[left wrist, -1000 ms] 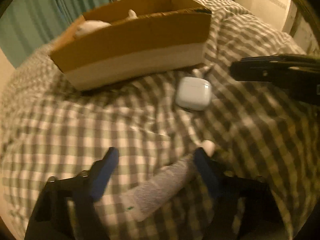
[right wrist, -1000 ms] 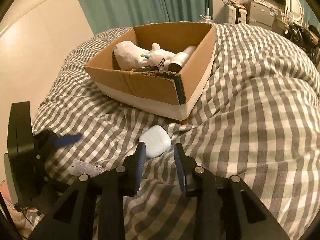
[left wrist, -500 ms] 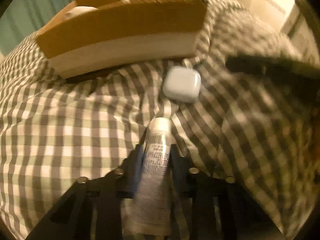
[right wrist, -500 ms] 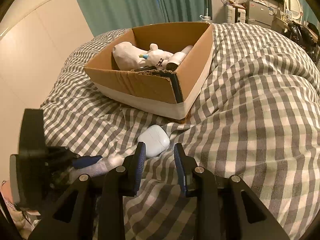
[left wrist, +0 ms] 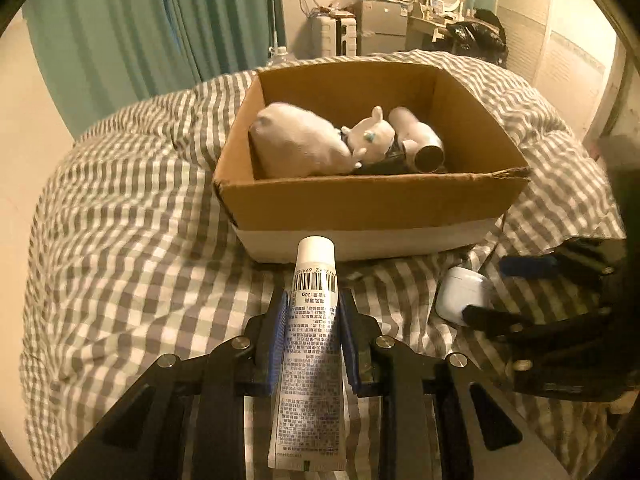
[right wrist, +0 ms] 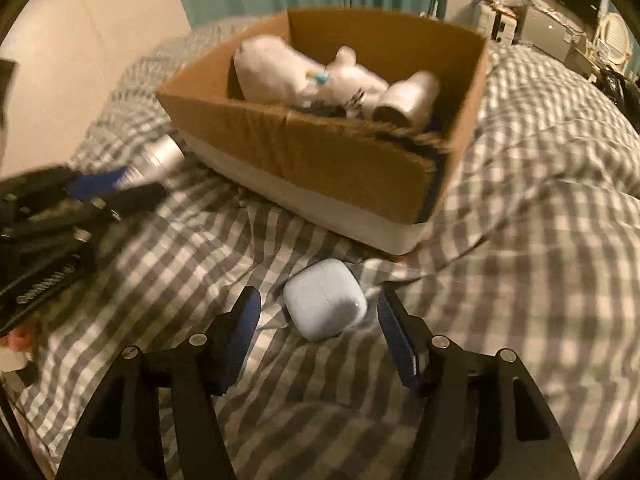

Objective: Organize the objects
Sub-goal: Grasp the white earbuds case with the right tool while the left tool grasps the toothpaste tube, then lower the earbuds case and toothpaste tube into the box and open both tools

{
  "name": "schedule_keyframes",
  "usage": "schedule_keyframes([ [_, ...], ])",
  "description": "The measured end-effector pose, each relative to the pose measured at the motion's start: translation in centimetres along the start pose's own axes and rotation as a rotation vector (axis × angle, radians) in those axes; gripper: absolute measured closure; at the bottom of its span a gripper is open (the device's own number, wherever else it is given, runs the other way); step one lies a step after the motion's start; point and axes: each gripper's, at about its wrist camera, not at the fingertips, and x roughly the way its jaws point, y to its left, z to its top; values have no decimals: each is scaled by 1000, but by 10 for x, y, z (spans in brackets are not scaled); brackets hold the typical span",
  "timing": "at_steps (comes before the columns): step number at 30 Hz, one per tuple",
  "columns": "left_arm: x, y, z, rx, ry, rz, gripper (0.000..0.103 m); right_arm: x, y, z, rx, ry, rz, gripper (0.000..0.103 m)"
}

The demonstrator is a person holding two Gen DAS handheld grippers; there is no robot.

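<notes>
My left gripper point(left wrist: 313, 312) is shut on a white tube point(left wrist: 311, 344) with a barcode and a white cap, lifted off the bed and pointing at the cardboard box point(left wrist: 372, 200). In the box lie a white pouch point(left wrist: 296, 140), a small white plush toy point(left wrist: 370, 134) and a silver-ended cylinder point(left wrist: 418, 140). In the right wrist view my right gripper point(right wrist: 320, 314) straddles a pale blue earbud case point(right wrist: 325, 299) on the checked bedspread; its jaws are opening and the pads stand clear of the case. That same case point(left wrist: 460, 290) shows in the left wrist view beside the right gripper.
The box point(right wrist: 320, 160) sits on a grey-and-white checked bedspread point(right wrist: 540, 200). Teal curtains point(left wrist: 160, 20) hang behind the bed. A desk with a mirror and appliances point(left wrist: 400, 20) stands at the back right. The left gripper point(right wrist: 114, 188) with the tube shows at the left of the right wrist view.
My left gripper closed on the tube and lifted it toward the box. My right gripper came down over the earbud case and spread its fingers on either side of it.
</notes>
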Motion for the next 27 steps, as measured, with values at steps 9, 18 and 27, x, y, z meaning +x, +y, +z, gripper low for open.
schedule_keyframes([
  [9,3,14,-4,-35,8,44,78,36,10,1,-47,97,-63,46],
  [18,-42,8,-11,-13,-71,92,78,-35,13,-12,-37,-93,-68,46],
  [27,-88,3,34,34,-207,73,78,-122,31,25,-113,-300,-99,46],
])
